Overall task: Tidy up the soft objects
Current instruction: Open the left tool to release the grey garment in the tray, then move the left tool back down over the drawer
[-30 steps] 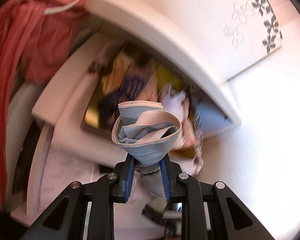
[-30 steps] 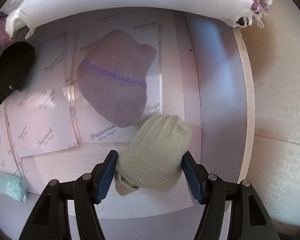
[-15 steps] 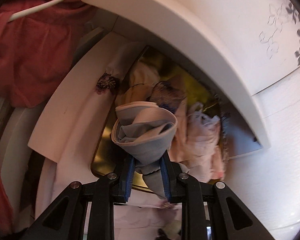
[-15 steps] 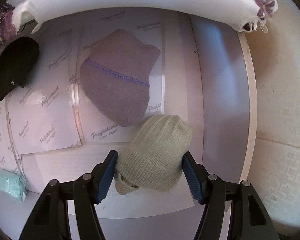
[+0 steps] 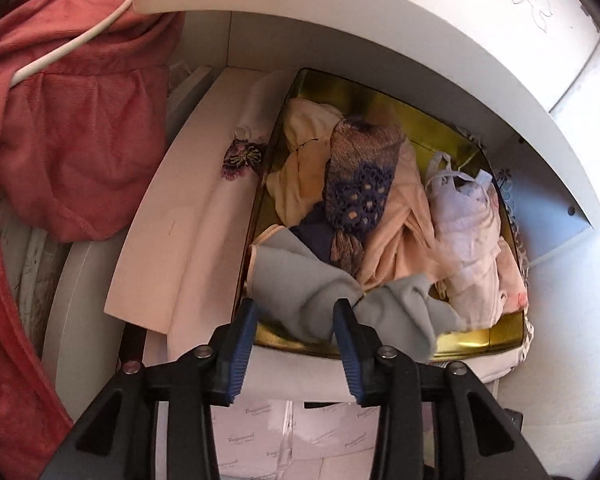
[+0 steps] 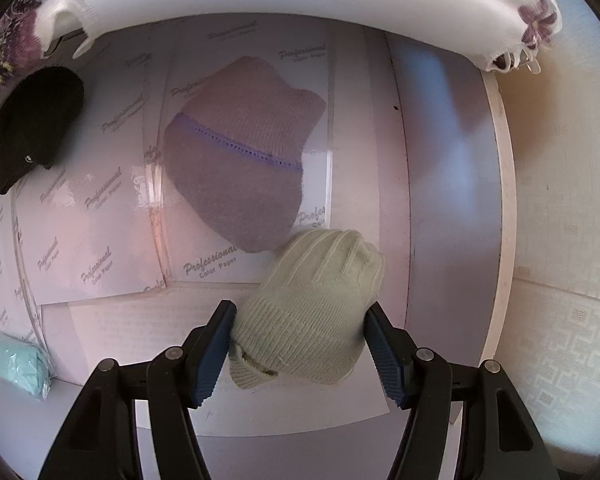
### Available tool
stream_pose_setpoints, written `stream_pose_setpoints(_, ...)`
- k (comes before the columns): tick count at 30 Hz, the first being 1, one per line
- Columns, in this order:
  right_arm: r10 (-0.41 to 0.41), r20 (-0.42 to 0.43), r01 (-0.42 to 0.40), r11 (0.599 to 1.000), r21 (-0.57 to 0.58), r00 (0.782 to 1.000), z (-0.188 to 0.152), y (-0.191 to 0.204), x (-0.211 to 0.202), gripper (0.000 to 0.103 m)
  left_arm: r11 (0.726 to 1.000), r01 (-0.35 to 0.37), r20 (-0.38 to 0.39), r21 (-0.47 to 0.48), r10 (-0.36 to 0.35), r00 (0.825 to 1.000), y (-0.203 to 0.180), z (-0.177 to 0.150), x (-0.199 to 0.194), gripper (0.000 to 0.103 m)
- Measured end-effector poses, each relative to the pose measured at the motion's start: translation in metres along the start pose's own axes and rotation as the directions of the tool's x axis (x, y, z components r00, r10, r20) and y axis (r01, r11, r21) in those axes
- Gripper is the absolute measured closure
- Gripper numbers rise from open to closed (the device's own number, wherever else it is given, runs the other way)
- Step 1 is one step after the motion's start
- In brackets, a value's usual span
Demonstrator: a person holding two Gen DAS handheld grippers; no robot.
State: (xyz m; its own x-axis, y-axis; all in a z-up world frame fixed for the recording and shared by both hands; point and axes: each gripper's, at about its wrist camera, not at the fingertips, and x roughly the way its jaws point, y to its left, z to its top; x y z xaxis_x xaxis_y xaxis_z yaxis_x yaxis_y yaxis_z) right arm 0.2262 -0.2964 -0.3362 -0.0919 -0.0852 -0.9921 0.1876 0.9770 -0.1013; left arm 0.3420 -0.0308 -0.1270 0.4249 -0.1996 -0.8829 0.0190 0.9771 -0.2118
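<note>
White shelf nook: the grey-blue cloth (image 5: 300, 280) lies slumped over the gold tin's (image 5: 480, 338) near rim, among other garments. Your left hand-held gripper (image 5: 296, 320) has just been opening, jaws slack around the cloth. Your right hand-held gripper (image 6: 298, 334) clamps the cream beanie (image 6: 312, 304) on the paper-lined tabletop (image 6: 112, 216), beside a mauve hat (image 6: 240, 168).

A crumpled grey-blue cloth (image 5: 300, 284) lies draped over the near rim of the gold tin (image 5: 480, 338), beside other garments inside. A cream knit hat (image 6: 312, 312) lies flat just below the mauve hat (image 6: 240, 160).
</note>
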Motion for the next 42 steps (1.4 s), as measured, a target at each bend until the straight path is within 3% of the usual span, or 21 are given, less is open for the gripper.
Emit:
stream_pose_setpoints(19, -0.009, 0.003, 0.009, 1.000, -0.005, 1.000, -0.002, 0.002, -0.002, 0.038, 0.989, -0.090, 0.149, 0.116, 0.072, 0.986, -0.017, -0.048, -0.058, 0.058)
stream_pose_setpoints(42, 0.006, 0.008, -0.006, 1.000, 0.013, 1.000, 0.000, -0.008, -0.004, 0.038, 0.977, -0.117, 0.140, 0.178, 0.093, 0.986, -0.018, -0.111, -0.079, 0.058)
